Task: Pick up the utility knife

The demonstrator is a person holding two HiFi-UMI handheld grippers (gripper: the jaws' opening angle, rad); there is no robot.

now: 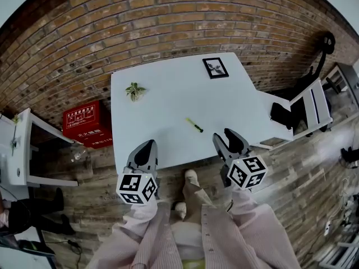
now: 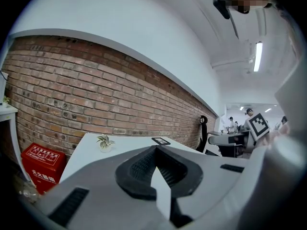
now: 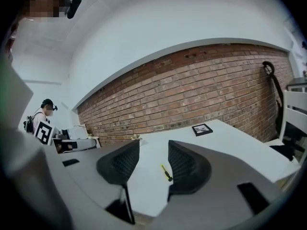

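Lying on the smooth white table [image 1: 168,94] is a slim utility knife [image 1: 194,125].

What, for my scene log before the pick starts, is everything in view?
table: one, white, against the brick wall
utility knife: one, yellow-green and black, table's near middle
small plant: one, green, table's far left
picture frame: one, black, table's far right
box: one, red, on the floor left of the table
left gripper: one, grey, jaws together, empty, at the table's near edge
right gripper: one, grey, jaws apart, empty, at the near edge, pointing towards the knife
sleeves: two, pink striped, behind the grippers
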